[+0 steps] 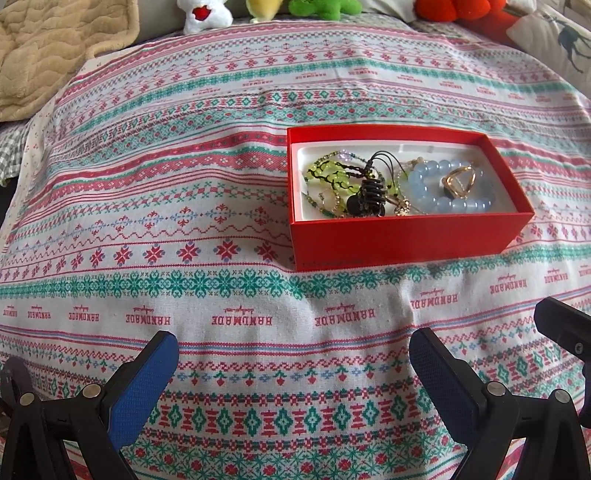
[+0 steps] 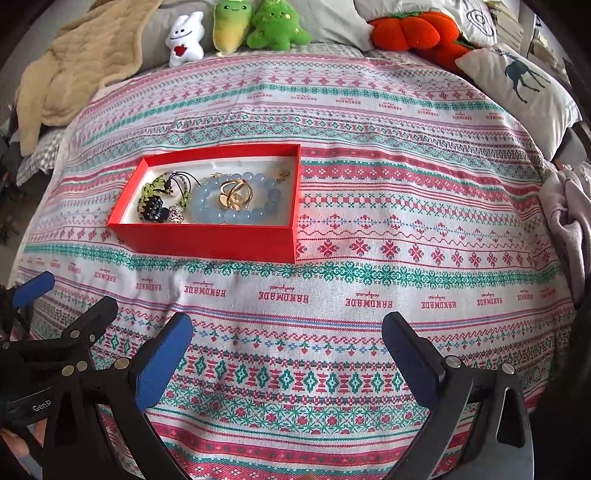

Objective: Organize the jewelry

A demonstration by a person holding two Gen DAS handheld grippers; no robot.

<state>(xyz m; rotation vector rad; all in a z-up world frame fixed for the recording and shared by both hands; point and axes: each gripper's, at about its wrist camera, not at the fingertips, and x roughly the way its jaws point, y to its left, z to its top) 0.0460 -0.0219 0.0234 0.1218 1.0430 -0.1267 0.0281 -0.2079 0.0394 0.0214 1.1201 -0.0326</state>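
A red box (image 1: 402, 242) with a white lining sits on the patterned cloth; it also shows in the right wrist view (image 2: 207, 242). Inside lie a blue bead bracelet (image 1: 424, 184) (image 2: 240, 216), a gold ring piece (image 1: 460, 182) (image 2: 234, 194), green beads (image 1: 325, 173) (image 2: 155, 184) and a black clip (image 1: 369, 192) (image 2: 151, 212). My left gripper (image 1: 293, 354) is open and empty, near the cloth's front, below and left of the box. My right gripper (image 2: 288, 339) is open and empty, in front of the box. The left gripper's fingers (image 2: 33, 284) show at the right view's left edge.
The patterned tablecloth (image 2: 369, 184) covers the whole surface. Plush toys (image 2: 266, 26) line the far edge, with an orange plush (image 2: 406, 29) and a deer pillow (image 2: 517, 85) at far right. A beige blanket (image 1: 48, 48) lies far left. A grey cloth (image 2: 569, 210) hangs at right.
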